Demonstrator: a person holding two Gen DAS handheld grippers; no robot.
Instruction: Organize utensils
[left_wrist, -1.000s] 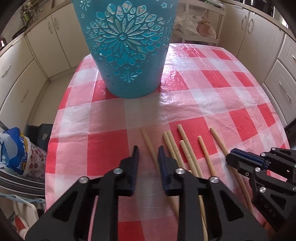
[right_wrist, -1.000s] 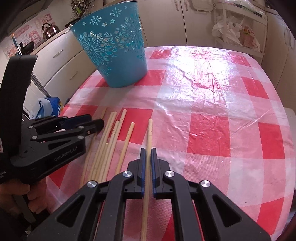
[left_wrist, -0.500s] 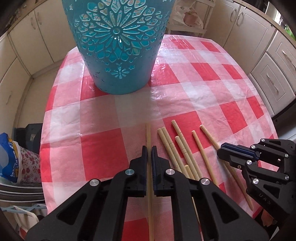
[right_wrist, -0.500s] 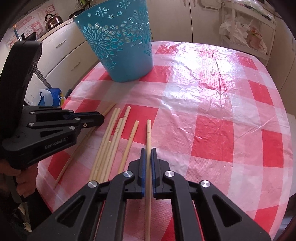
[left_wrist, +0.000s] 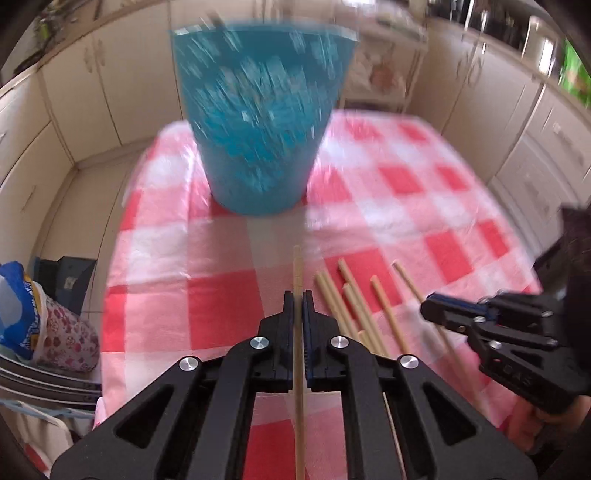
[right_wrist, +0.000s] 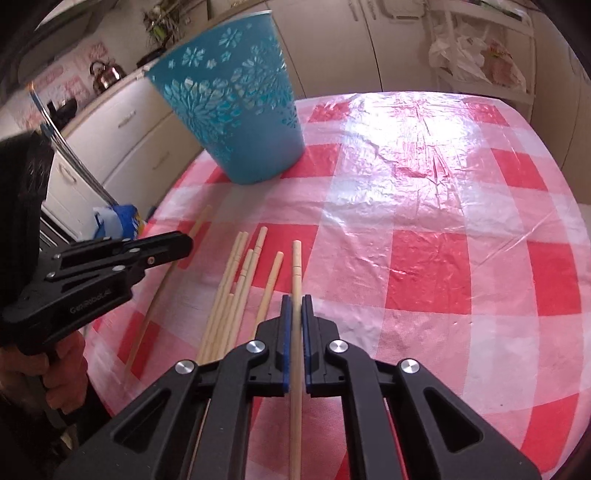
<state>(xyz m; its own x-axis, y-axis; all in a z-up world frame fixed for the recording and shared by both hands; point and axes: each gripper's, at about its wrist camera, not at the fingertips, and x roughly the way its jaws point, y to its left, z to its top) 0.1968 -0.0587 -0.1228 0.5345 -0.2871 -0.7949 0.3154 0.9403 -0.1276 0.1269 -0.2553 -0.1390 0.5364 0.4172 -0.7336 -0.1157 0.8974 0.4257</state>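
The left gripper (left_wrist: 298, 301) clamps one chopstick (left_wrist: 297, 273) and the right gripper (right_wrist: 296, 304) another (right_wrist: 296, 266), each stick's rear end cut off below the fingers, loose sticks (right_wrist: 236, 295) lying between them, the bin (left_wrist: 258, 122) ahead motion-blurred.
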